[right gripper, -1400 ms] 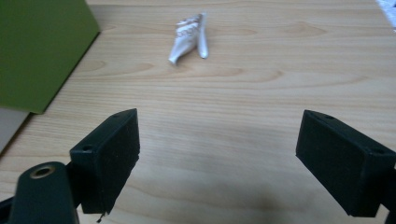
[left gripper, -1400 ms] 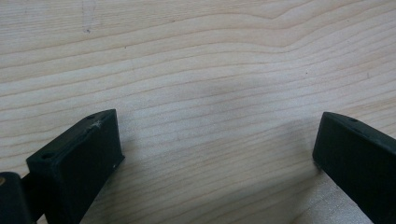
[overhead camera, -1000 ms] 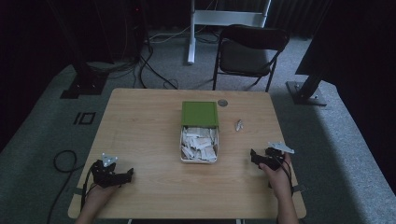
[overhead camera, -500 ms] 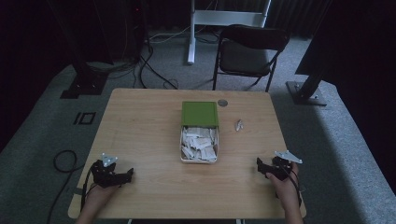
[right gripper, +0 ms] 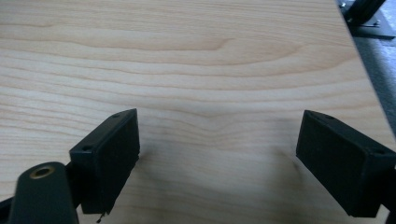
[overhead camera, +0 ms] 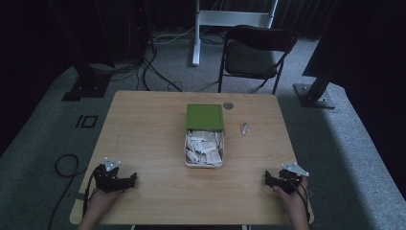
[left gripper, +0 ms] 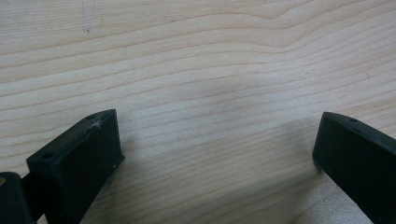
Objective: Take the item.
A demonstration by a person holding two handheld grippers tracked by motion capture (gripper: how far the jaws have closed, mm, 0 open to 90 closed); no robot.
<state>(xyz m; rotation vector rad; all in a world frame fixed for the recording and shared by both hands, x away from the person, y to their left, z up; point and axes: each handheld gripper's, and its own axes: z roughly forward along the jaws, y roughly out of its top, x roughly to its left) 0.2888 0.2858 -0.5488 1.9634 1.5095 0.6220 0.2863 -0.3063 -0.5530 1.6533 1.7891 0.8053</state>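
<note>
So, from the high view: both grippers sit at the near edge of the table [overhead camera: 143,124], the left gripper [overhead camera: 125,180] at the near-left corner and the right gripper [overhead camera: 271,180] at the near-right. The white box [overhead camera: 204,164] full of small white packets sits in the middle, with its green lid [overhead camera: 205,116] just behind it, touching its far end as far as I can tell. One loose packet [overhead camera: 245,128] lies to the right of the box, near it but apart. Both grippers are well apart from all of that.

Left gripper view: jaws spread wide, nothing between them, just bare wood grain underneath.

Right gripper view: same deal, jaws wide open and empty, with the table's right edge close by at the side.

What I think could go wrong: that loose packet looks thin and flat, so a grab from straight above might just skid it across the wood. The right hand is also near the table's edge, so its trailing cable could catch there. And digging into the box could flick other packets out.
</note>
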